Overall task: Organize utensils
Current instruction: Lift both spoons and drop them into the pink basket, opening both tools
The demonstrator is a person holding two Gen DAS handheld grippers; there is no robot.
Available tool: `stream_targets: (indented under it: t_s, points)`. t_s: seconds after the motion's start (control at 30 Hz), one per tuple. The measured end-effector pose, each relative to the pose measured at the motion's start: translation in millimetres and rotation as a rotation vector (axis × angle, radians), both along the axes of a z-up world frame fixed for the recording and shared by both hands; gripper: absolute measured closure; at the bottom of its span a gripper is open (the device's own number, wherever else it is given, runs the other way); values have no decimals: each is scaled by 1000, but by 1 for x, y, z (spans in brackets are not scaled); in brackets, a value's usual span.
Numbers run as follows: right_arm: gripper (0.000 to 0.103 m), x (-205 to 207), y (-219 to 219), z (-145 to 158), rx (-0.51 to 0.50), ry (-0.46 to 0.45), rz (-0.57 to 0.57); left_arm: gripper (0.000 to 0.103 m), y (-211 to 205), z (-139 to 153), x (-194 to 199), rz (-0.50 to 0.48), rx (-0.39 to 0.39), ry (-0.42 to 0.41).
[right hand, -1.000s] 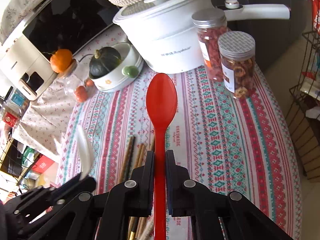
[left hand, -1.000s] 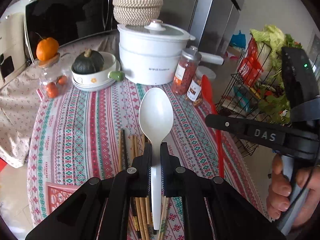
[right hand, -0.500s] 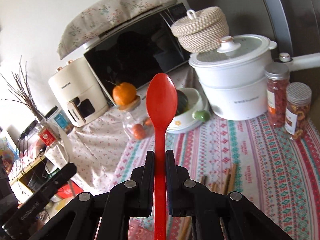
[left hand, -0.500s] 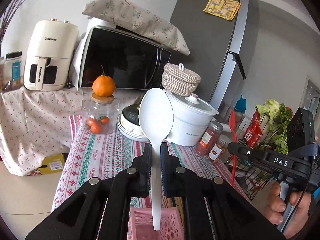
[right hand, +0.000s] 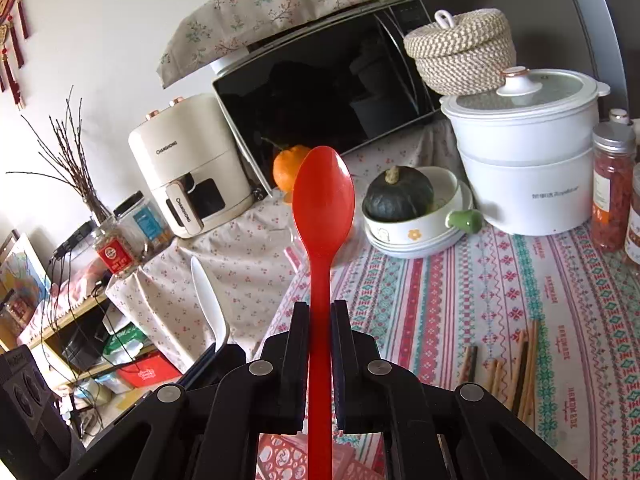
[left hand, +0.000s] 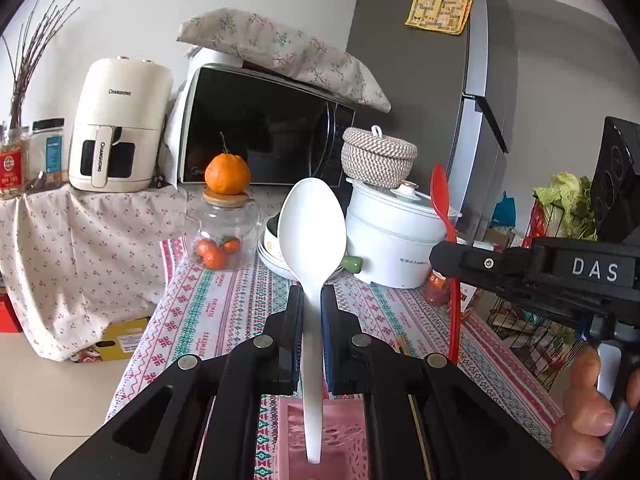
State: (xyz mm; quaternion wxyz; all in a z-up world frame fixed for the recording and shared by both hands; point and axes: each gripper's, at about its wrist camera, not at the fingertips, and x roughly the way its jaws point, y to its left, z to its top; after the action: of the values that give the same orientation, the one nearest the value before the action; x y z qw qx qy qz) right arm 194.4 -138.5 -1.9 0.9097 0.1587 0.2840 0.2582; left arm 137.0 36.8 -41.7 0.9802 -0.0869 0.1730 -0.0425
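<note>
My left gripper (left hand: 312, 294) is shut on the handle of a white spoon (left hand: 311, 232), bowl up; its handle end hangs over a pink perforated basket (left hand: 344, 440) just below. My right gripper (right hand: 319, 310) is shut on a red spoon (right hand: 322, 200), also upright, above a red-pink basket (right hand: 288, 460). In the left wrist view the right gripper's body (left hand: 532, 276) and the red spoon (left hand: 440, 188) show at right, with a hand (left hand: 588, 416) on the grip. The white spoon (right hand: 206, 296) appears at lower left in the right wrist view. Several wooden chopsticks (right hand: 520, 356) lie on the patterned tablecloth (right hand: 500, 280).
At the table's back stand a white pot (right hand: 528, 160) with a woven lidded basket (right hand: 460, 50) behind it, a bowl holding a dark squash (right hand: 400, 194), spice jars (right hand: 612, 188), a glass jar (left hand: 224, 236) topped by an orange, a microwave (left hand: 264, 136) and an air fryer (left hand: 116, 128). A wire vegetable rack (left hand: 560, 216) stands right.
Both grippers pulled back from the table and tilted upward with their spoons; the view went from looking down on the chopsticks to looking across the table, and the pink basket came under the handles.
</note>
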Motion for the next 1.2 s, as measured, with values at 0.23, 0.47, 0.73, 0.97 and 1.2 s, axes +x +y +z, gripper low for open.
stream_targets:
  t_s: [0.23, 0.47, 0.73, 0.97, 1.2]
  points:
    - [96, -5, 2, 2, 5, -43, -5, 93, -10, -16, -2, -46, 33, 34]
    - [96, -5, 6, -1, -7, -47, 1, 92, -10, -26, -7, -68, 35, 114]
    - [96, -7, 9, -2, -10, -53, 3, 92, 4, -17, -8, -88, -38, 205]
    - [96, -12, 17, -1, 14, -95, -3, 63, 44, 12, -8, 53, -124, 314]
    - [95, -27, 35, -9, -36, -194, -41, 62, 65, 6, -4, 89, -195, 399]
